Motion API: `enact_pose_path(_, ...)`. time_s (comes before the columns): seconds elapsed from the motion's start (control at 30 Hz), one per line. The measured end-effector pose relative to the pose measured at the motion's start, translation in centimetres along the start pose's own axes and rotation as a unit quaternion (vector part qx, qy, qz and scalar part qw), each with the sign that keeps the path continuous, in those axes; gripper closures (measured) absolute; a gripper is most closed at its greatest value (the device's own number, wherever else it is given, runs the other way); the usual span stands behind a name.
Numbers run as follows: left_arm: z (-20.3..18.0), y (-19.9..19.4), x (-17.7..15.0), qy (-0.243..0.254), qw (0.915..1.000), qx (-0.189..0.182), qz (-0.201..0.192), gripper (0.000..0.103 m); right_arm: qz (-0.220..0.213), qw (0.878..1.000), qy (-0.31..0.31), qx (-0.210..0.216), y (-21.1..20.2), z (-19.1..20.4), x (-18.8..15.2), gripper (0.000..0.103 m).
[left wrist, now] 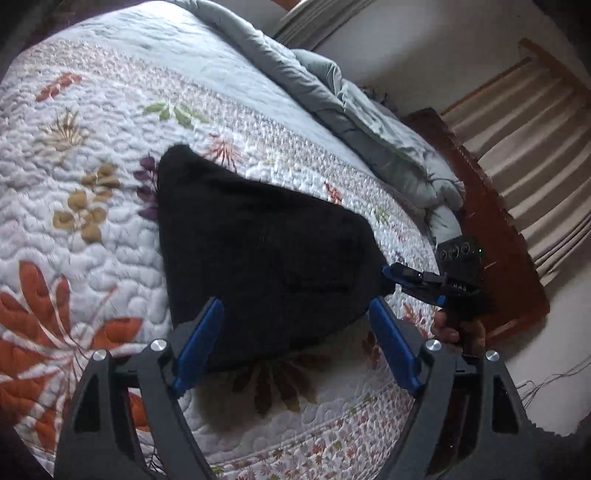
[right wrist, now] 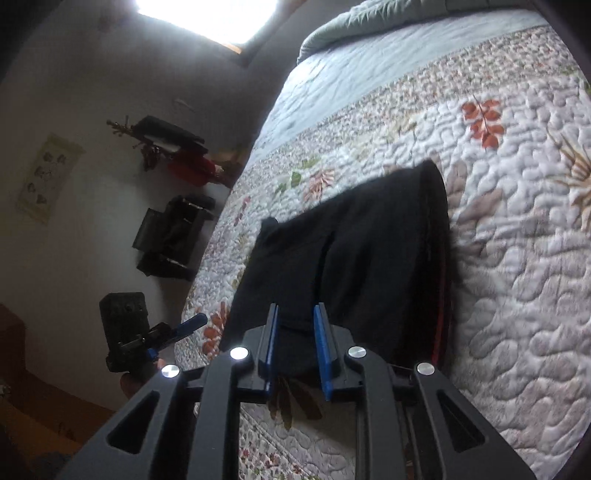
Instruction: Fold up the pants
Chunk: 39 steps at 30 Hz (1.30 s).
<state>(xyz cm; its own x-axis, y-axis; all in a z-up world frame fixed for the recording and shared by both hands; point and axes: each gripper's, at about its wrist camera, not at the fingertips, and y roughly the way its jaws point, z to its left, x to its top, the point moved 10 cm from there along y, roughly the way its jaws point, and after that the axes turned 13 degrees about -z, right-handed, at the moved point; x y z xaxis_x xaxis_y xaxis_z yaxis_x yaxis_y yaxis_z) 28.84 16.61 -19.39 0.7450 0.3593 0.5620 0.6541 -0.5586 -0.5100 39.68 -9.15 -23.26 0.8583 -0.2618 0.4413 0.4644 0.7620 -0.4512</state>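
Black pants (left wrist: 258,251), folded into a thick stack, sit on the floral quilt (left wrist: 74,221) with their near edge raised and a shadow under it. My left gripper (left wrist: 295,302) is open wide, its blue pads on either side of that near edge without pressing on it. At the pants' right corner is my right gripper (left wrist: 391,275), held by a hand. In the right wrist view my right gripper (right wrist: 296,308) stands narrow, with a bunch of the black pants (right wrist: 369,251) filling the gap between its pads. The left gripper (right wrist: 177,328) shows at the lower left, beside the bed.
A grey duvet (left wrist: 369,140) is bunched along the far side of the bed. Beyond it are a brown wooden frame (left wrist: 498,240) and striped curtains (left wrist: 535,147). The right wrist view shows dark wall shelves (right wrist: 173,236), a poster (right wrist: 48,177) and a bright window (right wrist: 207,14).
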Motion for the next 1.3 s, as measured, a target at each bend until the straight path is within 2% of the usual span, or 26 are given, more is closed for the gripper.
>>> enact_pose_path(0.1, 1.4, 1.7, -2.2, -0.013, 0.9997, 0.007, 0.022, 0.029, 0.000, 1.000, 0.022, -0.014, 0.5, -3.0, -0.9, 0.095)
enact_pose_path(0.13, 2.1, 2.1, -2.5, -0.021, 0.9995, 0.007, 0.024, 0.030, -0.002, 0.999, 0.026, -0.018, 0.8, -3.8, -0.8, 0.103)
enact_pose_path(0.23, 3.3, 2.9, -2.5, -0.054, 0.9982, -0.009, 0.025, 0.033, -0.007, 0.998, 0.054, -0.003, 1.0, -5.5, -0.8, 0.103)
enact_pose_path(0.4, 3.5, 2.4, -2.2, -0.073, 0.9967, -0.031, 0.014, 0.035, -0.023, 0.997, 0.067, 0.010, 0.3, -5.9, -0.6, 0.103)
enact_pose_path(0.47, 3.5, 1.5, -1.9, -0.082, 0.9962, -0.029, 0.003, 0.031, -0.035, 0.996, 0.076, 0.002, -0.7, -6.1, -0.6, 0.103)
enact_pose_path(0.5, 3.3, 0.8, -1.8, -0.081, 0.9965, -0.021, -0.006, 0.024, -0.044, 0.996, 0.078, -0.007, -1.7, -6.0, -0.7, 0.102)
enact_pose_path(0.53, 3.1, 0.1, -1.6, -0.076, 0.9970, -0.010, -0.014, 0.019, -0.051, 0.996, 0.078, -0.010, -2.4, -5.9, -0.6, 0.099)
enact_pose_path(0.57, 2.9, -0.7, -1.3, -0.066, 0.9975, 0.007, -0.025, 0.012, -0.059, 0.995, 0.079, -0.014, -3.4, -5.6, -0.7, 0.092)
enact_pose_path(0.6, 2.4, -1.6, -1.2, -0.055, 0.9977, 0.018, -0.035, 0.011, -0.072, 0.994, 0.079, -0.020, -4.7, -5.0, -0.9, 0.085)
enact_pose_path(0.63, 1.8, -3.0, -1.3, -0.042, 0.9978, 0.026, -0.045, 0.010, -0.084, 0.993, 0.076, -0.030, -6.0, -4.5, -1.0, 0.071)
enact_pose_path(0.67, 1.4, -4.0, -1.3, -0.033, 0.9976, 0.032, -0.052, 0.007, -0.098, 0.992, 0.070, -0.043, -7.4, -3.9, -1.3, 0.061)
enact_pose_path(0.7, 0.9, -5.1, -1.3, -0.024, 0.9970, 0.041, -0.061, 0.005, -0.107, 0.990, 0.067, -0.055, -8.4, -3.6, -1.6, 0.057)
enact_pose_path(0.77, -0.2, -7.6, -1.6, 0.004, 0.9944, 0.068, -0.081, 0.004, -0.127, 0.988, 0.051, -0.076, -10.7, -2.2, -2.8, 0.036)
enact_pose_path(0.87, -2.1, -11.6, -2.3, 0.053, 0.9858, 0.111, -0.115, 0.003, -0.149, 0.980, 0.013, -0.129, -13.9, 0.2, -5.3, 0.021)
enact_pose_path(0.93, -3.7, -14.5, -3.0, 0.091, 0.9759, 0.140, -0.140, 0.003, -0.166, 0.973, -0.003, -0.162, -16.1, 1.6, -7.2, 0.017)
enact_pose_path(1.03, -5.6, -17.7, -3.7, 0.123, 0.9652, 0.162, -0.165, 0.003, -0.191, 0.963, -0.024, -0.189, -18.9, 3.8, -10.0, 0.012)
enact_pose_path(1.2, -9.3, -21.7, -6.0, 0.170, 0.9488, 0.195, -0.181, 0.003, -0.216, 0.948, -0.070, -0.221, -21.5, 7.5, -13.0, 0.010)
enact_pose_path(1.3, -12.0, -23.9, -7.4, 0.201, 0.9371, 0.205, -0.198, 0.003, -0.235, 0.935, -0.103, -0.246, -23.2, 10.0, -14.5, 0.008)
